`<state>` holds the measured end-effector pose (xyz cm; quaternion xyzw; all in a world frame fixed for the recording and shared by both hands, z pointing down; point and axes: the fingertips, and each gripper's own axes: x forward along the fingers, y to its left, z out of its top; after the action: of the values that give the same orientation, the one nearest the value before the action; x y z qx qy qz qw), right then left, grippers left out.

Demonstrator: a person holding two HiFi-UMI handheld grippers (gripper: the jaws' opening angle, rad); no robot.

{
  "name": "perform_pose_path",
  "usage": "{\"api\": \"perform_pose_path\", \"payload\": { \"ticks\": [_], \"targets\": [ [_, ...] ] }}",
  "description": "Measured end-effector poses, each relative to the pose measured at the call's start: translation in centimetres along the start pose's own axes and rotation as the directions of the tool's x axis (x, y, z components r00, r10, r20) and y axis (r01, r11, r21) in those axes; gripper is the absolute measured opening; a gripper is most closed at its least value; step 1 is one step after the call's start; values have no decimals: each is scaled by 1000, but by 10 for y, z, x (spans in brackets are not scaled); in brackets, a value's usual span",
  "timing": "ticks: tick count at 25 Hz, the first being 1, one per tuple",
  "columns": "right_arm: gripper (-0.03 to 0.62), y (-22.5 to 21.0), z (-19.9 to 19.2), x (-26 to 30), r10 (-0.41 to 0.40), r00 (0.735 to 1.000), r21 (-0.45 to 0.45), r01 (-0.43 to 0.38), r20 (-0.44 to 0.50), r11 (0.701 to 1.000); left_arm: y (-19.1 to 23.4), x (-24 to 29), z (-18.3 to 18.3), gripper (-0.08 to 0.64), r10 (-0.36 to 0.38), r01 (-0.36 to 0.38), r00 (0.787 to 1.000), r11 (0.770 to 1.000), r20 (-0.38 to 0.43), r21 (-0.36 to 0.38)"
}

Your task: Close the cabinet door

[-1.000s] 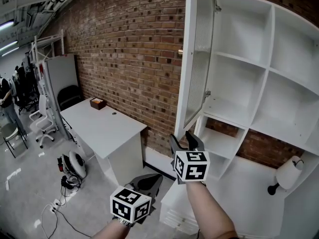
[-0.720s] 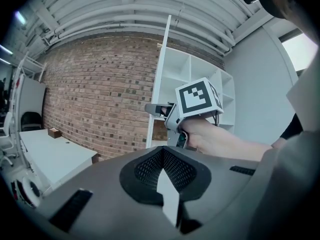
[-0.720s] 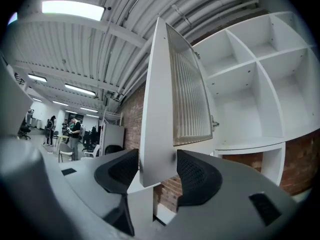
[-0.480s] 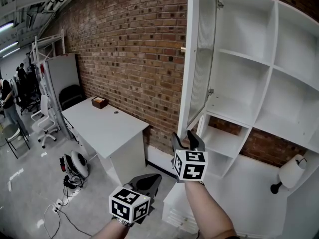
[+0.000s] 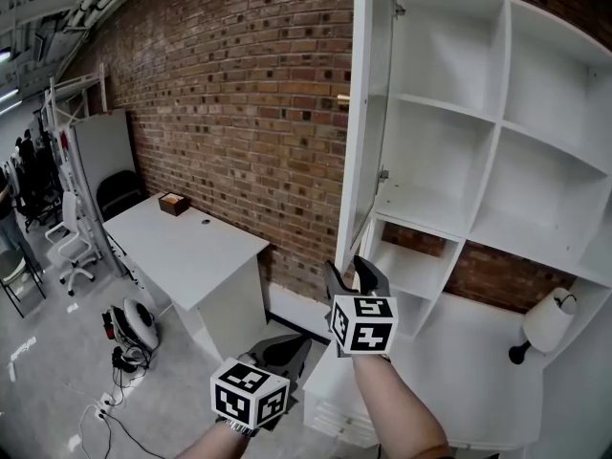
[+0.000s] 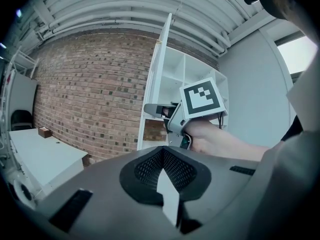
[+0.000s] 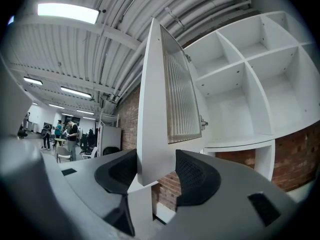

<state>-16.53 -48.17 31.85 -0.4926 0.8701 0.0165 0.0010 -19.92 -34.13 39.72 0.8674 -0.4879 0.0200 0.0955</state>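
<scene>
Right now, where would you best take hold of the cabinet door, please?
Its bottom corner on the free edge, coming from below: the door is a thin flat panel swung open, and the fingers of the right gripper pinch it from either side there.

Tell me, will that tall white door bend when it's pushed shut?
Probably stiff: the cabinet door is a solid-looking white frame around a ribbed panel. It should swing rather than slide, since hinges hold it. Maybe wobbly, as the right gripper pinches only its bottom corner.
</scene>
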Motion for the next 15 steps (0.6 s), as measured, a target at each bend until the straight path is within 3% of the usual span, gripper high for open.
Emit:
{"api": "perform_pose_path", "payload": {
  "ticks": [15],
  "targets": [
    [235,-62,2,-49,-85,996,-15,85,4,996,-55,41,3,-2,-124,125,992,992,-10,23]
  ]
}}
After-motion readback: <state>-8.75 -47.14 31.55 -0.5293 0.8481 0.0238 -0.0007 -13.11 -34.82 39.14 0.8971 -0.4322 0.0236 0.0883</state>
